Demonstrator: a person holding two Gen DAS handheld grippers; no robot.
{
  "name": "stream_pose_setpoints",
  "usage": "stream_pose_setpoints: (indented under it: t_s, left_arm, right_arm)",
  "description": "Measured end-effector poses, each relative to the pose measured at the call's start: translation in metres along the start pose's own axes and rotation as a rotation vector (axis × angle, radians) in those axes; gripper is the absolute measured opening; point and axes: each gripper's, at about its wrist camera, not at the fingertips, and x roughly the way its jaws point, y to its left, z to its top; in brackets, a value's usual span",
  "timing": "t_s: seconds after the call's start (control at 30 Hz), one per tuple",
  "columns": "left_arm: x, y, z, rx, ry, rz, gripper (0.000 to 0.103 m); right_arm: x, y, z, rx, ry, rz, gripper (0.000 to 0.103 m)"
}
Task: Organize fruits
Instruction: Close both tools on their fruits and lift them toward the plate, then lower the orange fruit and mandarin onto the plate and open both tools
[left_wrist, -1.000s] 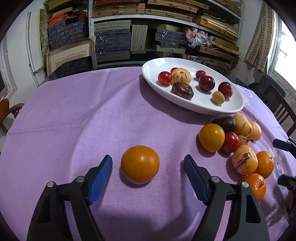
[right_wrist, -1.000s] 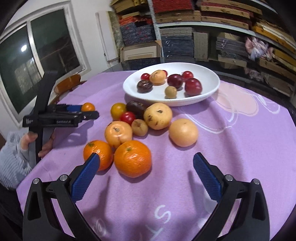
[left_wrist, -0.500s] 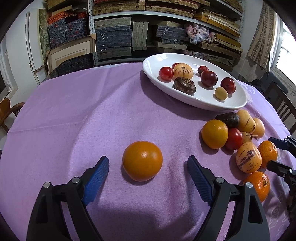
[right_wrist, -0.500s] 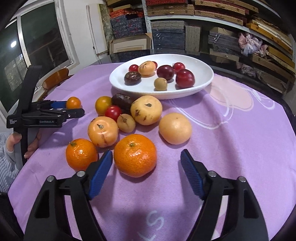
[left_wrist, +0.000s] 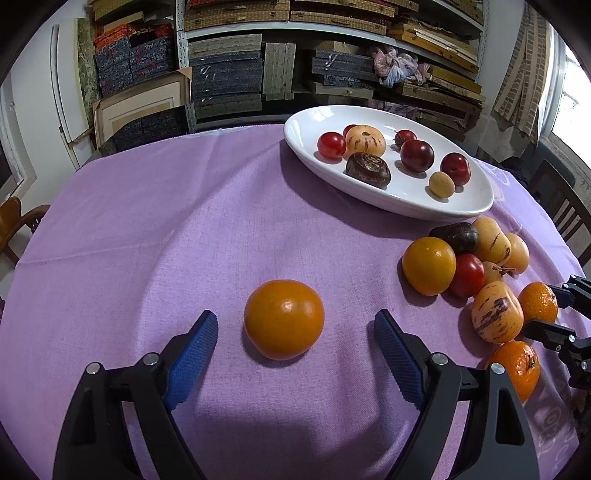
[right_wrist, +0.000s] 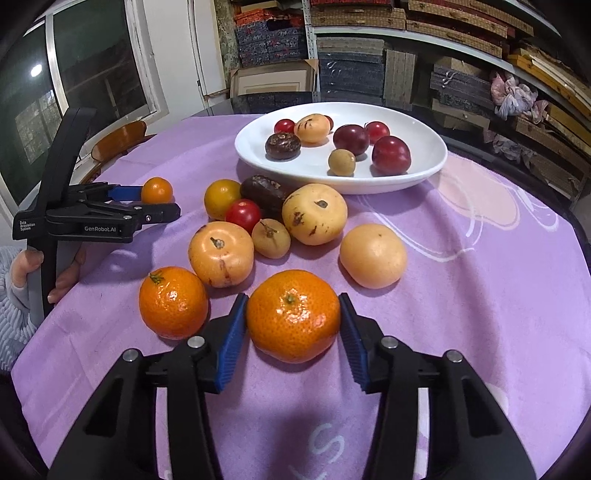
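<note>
My right gripper (right_wrist: 292, 325) has its blue pads against both sides of a large mandarin (right_wrist: 293, 315) that rests on the purple cloth. A second mandarin (right_wrist: 173, 302) lies just left of it. My left gripper (left_wrist: 295, 332) is open, and a smooth orange fruit (left_wrist: 283, 319) sits on the cloth between its fingers, untouched. A white oval plate (left_wrist: 406, 199) at the back holds several small fruits. A pile of mixed fruits (right_wrist: 273, 221) lies in front of the plate.
The round table has a purple cloth (left_wrist: 166, 229). Shelves of stacked boxes (left_wrist: 229, 74) stand behind it. Chairs stand at the left (left_wrist: 14, 221) and right (left_wrist: 565, 199) edges. The left gripper shows in the right wrist view (right_wrist: 96, 218).
My right gripper moved forward and closed from wide open onto the large mandarin. My left gripper drew back slightly from the orange fruit and stayed open.
</note>
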Motion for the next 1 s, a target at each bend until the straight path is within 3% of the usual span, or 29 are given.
stream_pose_setpoints:
  t_s: [0.2, 0.4, 0.43, 0.63, 0.77, 0.9, 1.0]
  left_arm:
    - [-0.009, -0.005, 0.001, 0.025, -0.052, -0.038, 0.084]
    - [-0.001, 0.003, 0.005, -0.022, -0.014, -0.068, 0.041]
    - [-0.001, 0.004, 0.005, -0.028, -0.017, -0.075, 0.039]
    - [-0.006, 0.004, 0.002, -0.028, -0.048, -0.069, 0.038]
    - [-0.021, 0.007, 0.016, -0.069, -0.076, -0.113, 0.038]
    - [-0.036, -0.008, 0.072, -0.026, -0.129, -0.105, 0.038]
    - [-0.036, -0.027, 0.123, 0.002, -0.175, -0.102, 0.038]
  right_arm:
    - [0.000, 0.000, -0.002, 0.005, 0.000, 0.003, 0.048]
    - [0.002, -0.001, -0.002, 0.010, 0.003, 0.006, 0.048]
    - [0.002, 0.000, -0.002, 0.010, 0.003, 0.005, 0.048]
    - [-0.004, 0.000, -0.003, 0.007, -0.025, -0.006, 0.048]
    - [-0.038, -0.013, 0.014, 0.043, -0.130, 0.020, 0.047]
    - [-0.072, -0.031, 0.066, 0.016, -0.212, -0.061, 0.047]
    - [-0.079, -0.032, 0.098, -0.005, -0.252, -0.075, 0.047]
